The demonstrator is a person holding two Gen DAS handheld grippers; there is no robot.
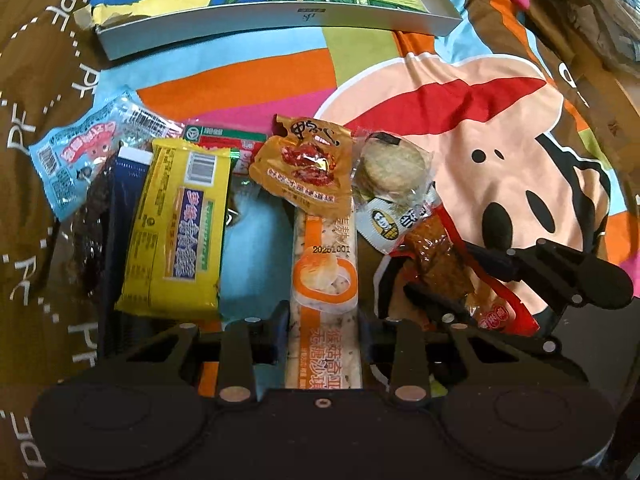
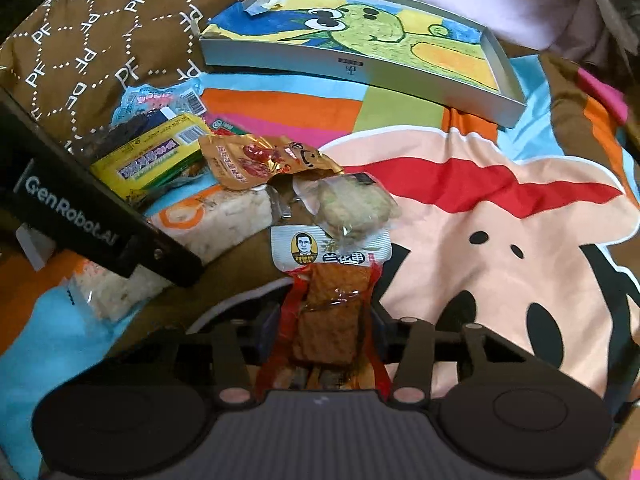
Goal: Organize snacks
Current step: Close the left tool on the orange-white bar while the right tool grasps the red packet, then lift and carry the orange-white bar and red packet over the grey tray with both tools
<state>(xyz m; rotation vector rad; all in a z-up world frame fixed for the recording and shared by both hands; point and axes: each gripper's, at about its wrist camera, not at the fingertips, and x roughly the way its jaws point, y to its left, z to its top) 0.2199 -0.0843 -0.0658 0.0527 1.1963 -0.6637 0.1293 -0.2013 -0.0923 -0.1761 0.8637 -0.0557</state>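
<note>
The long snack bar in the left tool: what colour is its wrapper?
The long snack bar has an orange and white wrapper with a clear window; the left wrist view shows it best.

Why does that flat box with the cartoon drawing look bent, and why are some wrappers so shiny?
Left wrist view: the fisheye lens bows the shallow box; glare hides part of the golden packet. Right wrist view: same bowing; the brown snack pack looks slightly blurred close to the lens.

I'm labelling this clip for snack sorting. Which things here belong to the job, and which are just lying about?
Job:
left gripper on the long orange-white bar
right gripper on the red tofu packet
yellow packet
golden pouch
round cake
box tray

Lying about:
cartoon bedspread
brown pillow
</note>
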